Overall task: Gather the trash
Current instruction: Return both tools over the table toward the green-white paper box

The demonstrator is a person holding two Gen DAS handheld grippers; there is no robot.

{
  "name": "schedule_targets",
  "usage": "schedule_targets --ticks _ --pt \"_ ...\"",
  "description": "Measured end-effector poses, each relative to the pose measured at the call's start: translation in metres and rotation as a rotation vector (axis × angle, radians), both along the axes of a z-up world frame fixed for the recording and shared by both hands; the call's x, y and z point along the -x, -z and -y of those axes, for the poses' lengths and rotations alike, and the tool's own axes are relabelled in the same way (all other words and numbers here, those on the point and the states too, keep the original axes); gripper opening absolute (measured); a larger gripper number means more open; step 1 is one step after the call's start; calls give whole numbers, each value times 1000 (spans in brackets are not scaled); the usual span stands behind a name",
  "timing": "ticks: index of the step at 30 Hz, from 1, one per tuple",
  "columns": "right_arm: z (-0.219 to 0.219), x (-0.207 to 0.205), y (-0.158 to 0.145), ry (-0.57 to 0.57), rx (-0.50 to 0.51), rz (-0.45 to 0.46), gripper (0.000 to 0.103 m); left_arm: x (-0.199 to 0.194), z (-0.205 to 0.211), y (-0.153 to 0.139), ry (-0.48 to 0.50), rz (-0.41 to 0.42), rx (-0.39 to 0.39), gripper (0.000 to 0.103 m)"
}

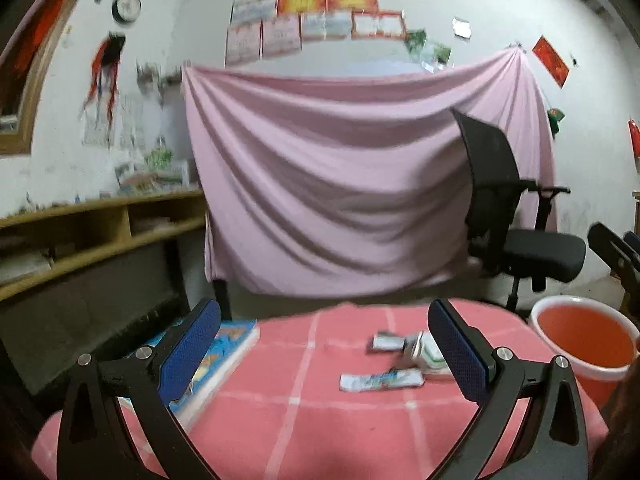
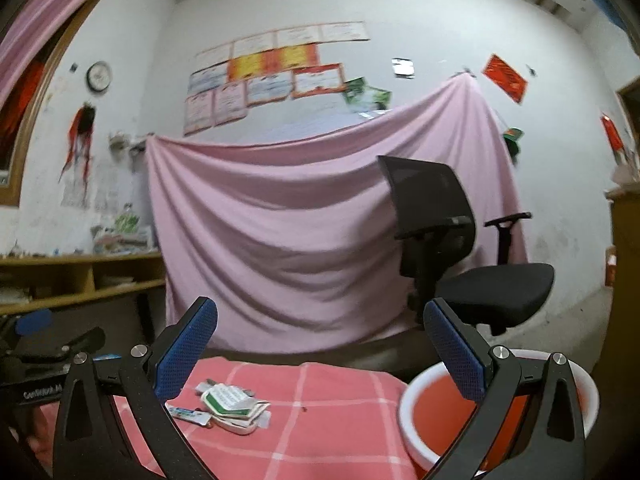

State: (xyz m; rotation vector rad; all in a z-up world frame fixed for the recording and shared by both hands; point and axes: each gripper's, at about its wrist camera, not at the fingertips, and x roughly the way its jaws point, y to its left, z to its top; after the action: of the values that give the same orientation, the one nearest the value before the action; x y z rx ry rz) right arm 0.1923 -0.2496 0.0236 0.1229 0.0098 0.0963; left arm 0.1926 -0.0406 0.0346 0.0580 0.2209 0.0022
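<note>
Crumpled trash lies on the pink checked tablecloth (image 1: pixel 304 400): a flattened white-green carton (image 1: pixel 424 354) (image 2: pixel 232 404), a blue-white wrapper (image 1: pixel 380 381) (image 2: pixel 188 414) and a small grey wrapper (image 1: pixel 386 340). A red bucket with a white rim (image 1: pixel 584 344) (image 2: pixel 424 408) stands at the table's right. My left gripper (image 1: pixel 324 344) is open and empty, above the table with the trash ahead to the right. My right gripper (image 2: pixel 320 344) is open and empty, between the trash and the bucket; it shows at the right edge of the left wrist view (image 1: pixel 618 252).
A colourful book (image 1: pixel 216 364) lies on the table's left part. A black office chair (image 1: pixel 516 236) (image 2: pixel 460 264) stands behind the table before a hanging pink sheet (image 1: pixel 340 184). A wooden shelf (image 1: pixel 100 224) runs along the left wall.
</note>
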Motion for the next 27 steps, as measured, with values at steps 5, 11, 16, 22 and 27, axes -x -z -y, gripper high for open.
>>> schedule_targets --ticks 5,11,16,22,27 --pt "-7 -32 8 -58 -1 -117 103 -39 -18 14 -12 -187 117 102" --pt "-15 -74 21 -139 -1 -275 103 -73 -32 33 -12 -358 220 101" --pt "-25 -100 34 -225 7 -422 96 -90 -40 47 27 -473 288 85" --pt "-33 -112 43 -283 23 -527 79 -108 -38 61 109 -599 333 60" --pt "-35 -116 48 -298 15 -579 77 -113 -29 61 145 -620 301 60"
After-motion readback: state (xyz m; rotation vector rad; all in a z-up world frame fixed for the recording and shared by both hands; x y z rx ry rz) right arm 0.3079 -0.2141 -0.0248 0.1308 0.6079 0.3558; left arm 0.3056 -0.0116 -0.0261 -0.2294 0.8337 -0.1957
